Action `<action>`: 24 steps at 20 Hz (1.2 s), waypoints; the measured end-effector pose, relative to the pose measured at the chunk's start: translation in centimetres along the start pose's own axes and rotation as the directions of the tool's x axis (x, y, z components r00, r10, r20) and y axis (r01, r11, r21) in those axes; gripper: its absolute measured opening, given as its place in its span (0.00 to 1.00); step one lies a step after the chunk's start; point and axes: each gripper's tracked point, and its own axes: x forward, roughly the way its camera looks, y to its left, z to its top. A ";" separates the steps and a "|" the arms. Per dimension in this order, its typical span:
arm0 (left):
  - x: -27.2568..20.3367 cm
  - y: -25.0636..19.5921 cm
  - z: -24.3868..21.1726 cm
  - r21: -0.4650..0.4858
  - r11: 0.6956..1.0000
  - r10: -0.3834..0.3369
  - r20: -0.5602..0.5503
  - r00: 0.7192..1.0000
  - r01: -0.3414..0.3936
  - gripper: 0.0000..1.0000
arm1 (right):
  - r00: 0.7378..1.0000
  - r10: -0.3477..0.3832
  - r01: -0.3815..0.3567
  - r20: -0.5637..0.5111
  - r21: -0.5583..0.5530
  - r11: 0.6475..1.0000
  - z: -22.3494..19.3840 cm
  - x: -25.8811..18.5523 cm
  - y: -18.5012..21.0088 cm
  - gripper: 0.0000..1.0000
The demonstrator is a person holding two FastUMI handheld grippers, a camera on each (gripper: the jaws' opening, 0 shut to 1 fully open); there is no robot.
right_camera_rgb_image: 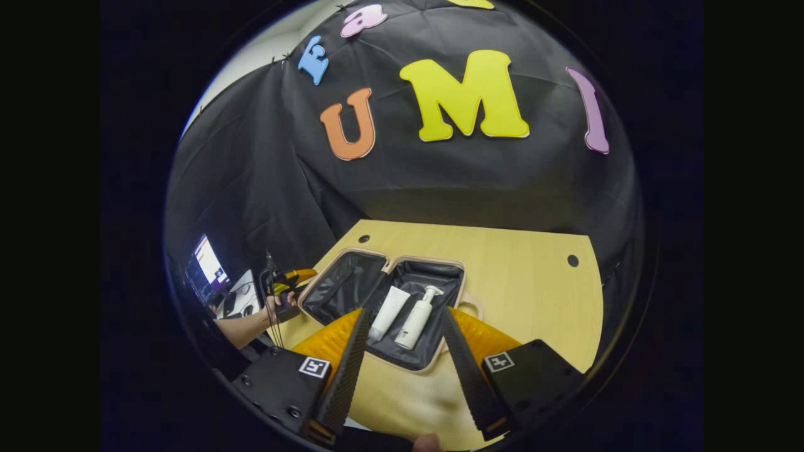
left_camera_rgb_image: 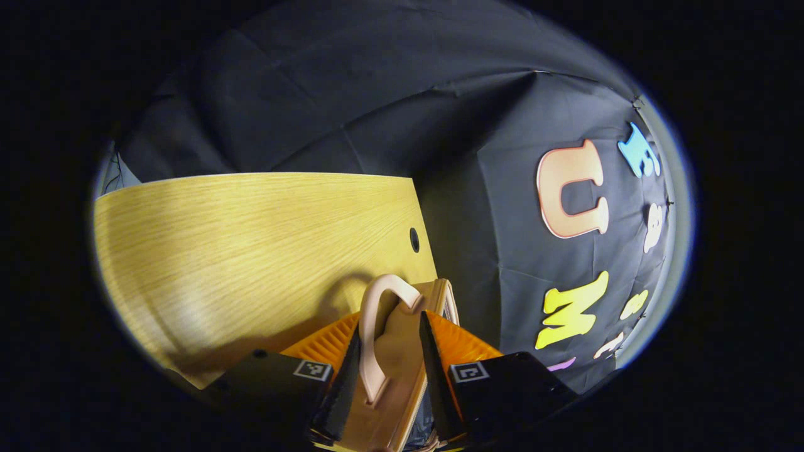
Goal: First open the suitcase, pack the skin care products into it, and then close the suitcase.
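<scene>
Left tongs (left_camera_rgb_image: pixel 389 351) straddle the case's (right_camera_rgb_image: pixel 402 295) smooth beige handle (left_camera_rgb_image: pixel 377 333), grip unclear; right tongs (right_camera_rgb_image: pixel 402 339) gape above tube (right_camera_rgb_image: pixel 388 312) and pump bottle (right_camera_rgb_image: pixel 418 319).

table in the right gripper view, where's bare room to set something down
The table is bare right of the open suitcase, out to the far right corner hole, and along the far edge behind it. Crowded: the suitcase's right half holds a tube and pump bottle; the left gripper hangs by its left edge.
</scene>
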 end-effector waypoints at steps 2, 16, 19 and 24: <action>0.1 0.4 0.2 0.000 1.000 0.027 -0.013 1.000 -0.027 0.42 | 1.000 0.001 0.000 0.026 -0.019 1.000 0.5 -0.4 0.0 0.71; -6.5 -23.7 -7.4 0.459 0.880 -0.146 0.015 0.989 0.123 0.07 | 0.864 -0.235 0.271 0.445 -0.019 0.962 7.3 -9.1 -6.7 0.71; -6.5 -27.6 -12.9 0.554 0.824 -0.154 0.013 0.988 0.122 0.07 | 0.822 -0.298 0.331 0.485 0.017 0.943 7.6 -11.4 -8.4 0.71; -5.7 -30.4 -22.7 0.758 0.649 -0.118 0.012 0.993 0.068 0.07 | 0.800 -0.362 0.383 0.479 0.057 0.922 5.8 -11.9 -11.8 0.71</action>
